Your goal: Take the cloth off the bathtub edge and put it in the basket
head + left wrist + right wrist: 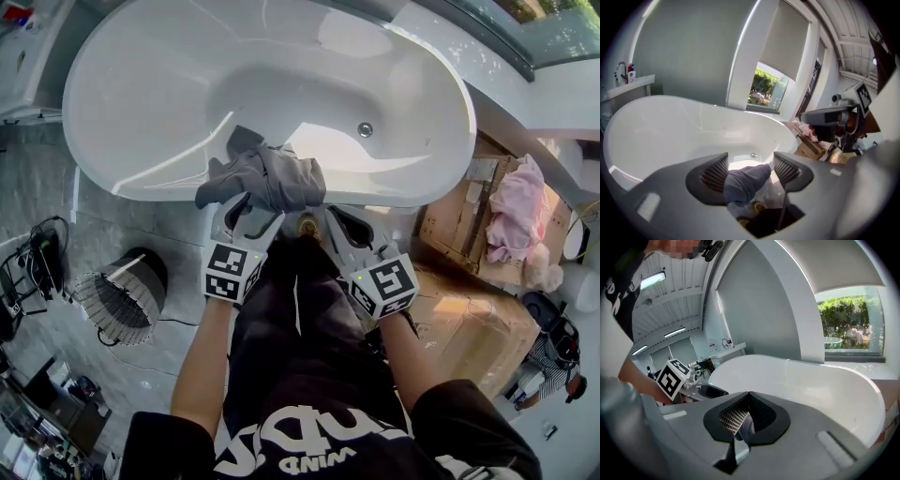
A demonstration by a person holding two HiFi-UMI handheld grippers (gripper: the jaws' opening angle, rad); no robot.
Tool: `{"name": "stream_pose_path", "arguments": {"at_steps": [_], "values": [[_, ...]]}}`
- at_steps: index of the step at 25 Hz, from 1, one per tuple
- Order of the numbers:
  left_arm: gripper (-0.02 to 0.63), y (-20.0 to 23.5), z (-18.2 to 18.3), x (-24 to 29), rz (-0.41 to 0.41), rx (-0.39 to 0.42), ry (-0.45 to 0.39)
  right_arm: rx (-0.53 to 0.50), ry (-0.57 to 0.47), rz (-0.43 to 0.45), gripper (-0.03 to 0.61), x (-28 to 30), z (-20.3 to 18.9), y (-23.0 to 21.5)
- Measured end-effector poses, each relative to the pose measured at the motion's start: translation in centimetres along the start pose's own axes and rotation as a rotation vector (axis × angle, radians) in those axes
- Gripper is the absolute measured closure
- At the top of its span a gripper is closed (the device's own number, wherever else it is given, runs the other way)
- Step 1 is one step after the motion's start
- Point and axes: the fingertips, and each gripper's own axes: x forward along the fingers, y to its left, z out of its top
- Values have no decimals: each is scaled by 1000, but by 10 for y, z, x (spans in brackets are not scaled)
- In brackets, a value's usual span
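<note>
A grey cloth (pixel 267 176) lies crumpled over the near rim of the white bathtub (pixel 141 103). My left gripper (pixel 251 208) reaches up to its lower edge. In the left gripper view the left gripper (pixel 750 171) stands open, and a fold of the cloth (pixel 743 183) sits between the pads without being pressed. My right gripper (pixel 337 220) is just right of it, under the rim. In the right gripper view the right gripper (pixel 743 416) has its pads together on a small grey fold of cloth (pixel 746 426). A ribbed basket (pixel 117 300) stands on the floor to the left.
Cardboard boxes (pixel 469 319) stand at the right, with a pink cloth (pixel 517 211) on top. A fan (pixel 37 258) and cables sit on the floor at the far left. A brass fitting (pixel 307 225) shows under the tub rim between the grippers.
</note>
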Motion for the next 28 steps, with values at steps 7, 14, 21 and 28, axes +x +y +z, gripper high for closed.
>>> {"name": "stream_pose_path", "arguments": {"at_steps": [7,14,21,28], "values": [[334,-1,-24,40,-13,145,97,26,6,-11,569,-1,-7,-5],[299,5,-59,81,-85,319,243,41,11,-15,569,2,-13,-8],[253,11,-102,104,-163,394,417,52,29,-18,569,3,-19,-8],[255,12,-107,116,-177,407,456,63,44,-21,569,0,-27,-9]]}}
